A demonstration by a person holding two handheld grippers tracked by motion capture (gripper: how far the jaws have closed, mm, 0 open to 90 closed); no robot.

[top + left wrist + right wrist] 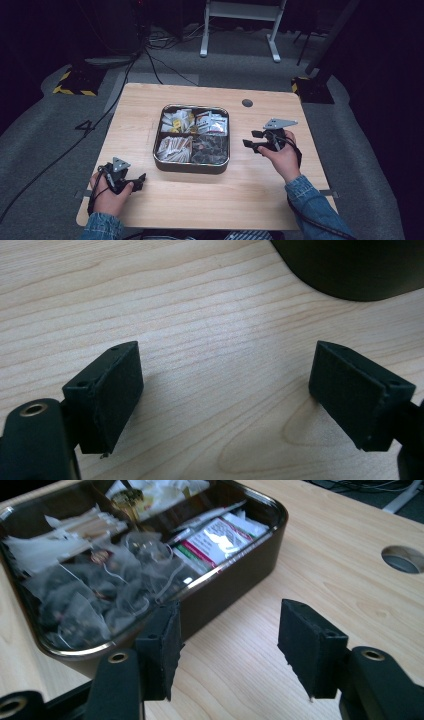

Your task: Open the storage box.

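Both grippers empty beside the tin.
Tin (191,167) sits mid-table w/ tea bags, packets. Left gripper (225,395) wide open over bare wood; right gripper (227,645) about half open, nothing btw its jaws.

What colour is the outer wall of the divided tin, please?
Dark, nearly black, with a shiny rim; the tin shows best in the right gripper view.

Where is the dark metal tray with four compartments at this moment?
In the high view, the dark metal four-compartment tray sits mid-table on the light wooden table, between the left gripper and the right gripper.
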